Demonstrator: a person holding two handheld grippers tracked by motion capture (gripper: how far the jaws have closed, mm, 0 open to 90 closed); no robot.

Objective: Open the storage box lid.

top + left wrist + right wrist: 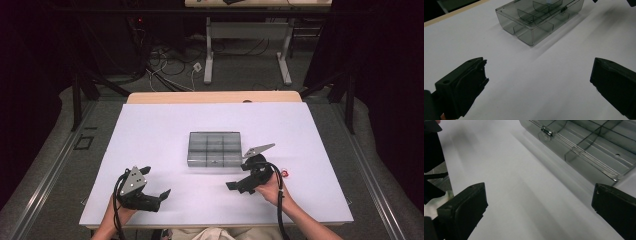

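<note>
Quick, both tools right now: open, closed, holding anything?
Left tool: open, jaws wide apart, holding nothing, short of the clear compartment box.
Right tool: open, jaws wide apart, holding nothing, close beside the box's latch side.

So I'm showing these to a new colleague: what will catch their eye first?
Likely the smoky transparent plastic compartment box, closed, at the middle of the white table. Next, the black left gripper and black right gripper near the front edge, both open and holding nothing.
</note>
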